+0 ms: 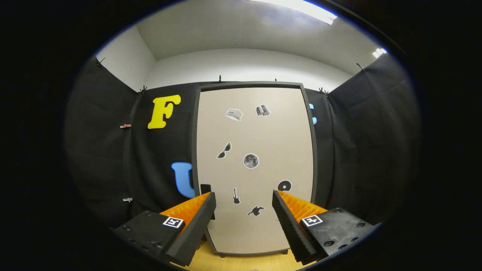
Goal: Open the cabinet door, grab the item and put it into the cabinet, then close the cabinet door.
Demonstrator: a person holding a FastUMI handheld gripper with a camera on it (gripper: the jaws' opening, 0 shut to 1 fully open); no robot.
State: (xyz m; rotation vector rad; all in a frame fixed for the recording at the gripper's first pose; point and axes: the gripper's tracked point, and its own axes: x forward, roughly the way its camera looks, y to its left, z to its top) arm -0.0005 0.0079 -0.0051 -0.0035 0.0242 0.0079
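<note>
I see the cabinet (254,165) standing in the middle of the frame, on the wooden worktop (244,263) at the bottom. Its pale door (263,131) is shut and has small stickers on it, like a guitar (236,196), sunglasses (224,151) and a moon (250,160). A small dark handle (205,189) sits at the door's lower left edge. My hand-held gripper (244,203) is at the bottom of the frame. Its fingers are wide apart and hold nothing. The door is just beyond them. I cannot see the item to grab.
</note>
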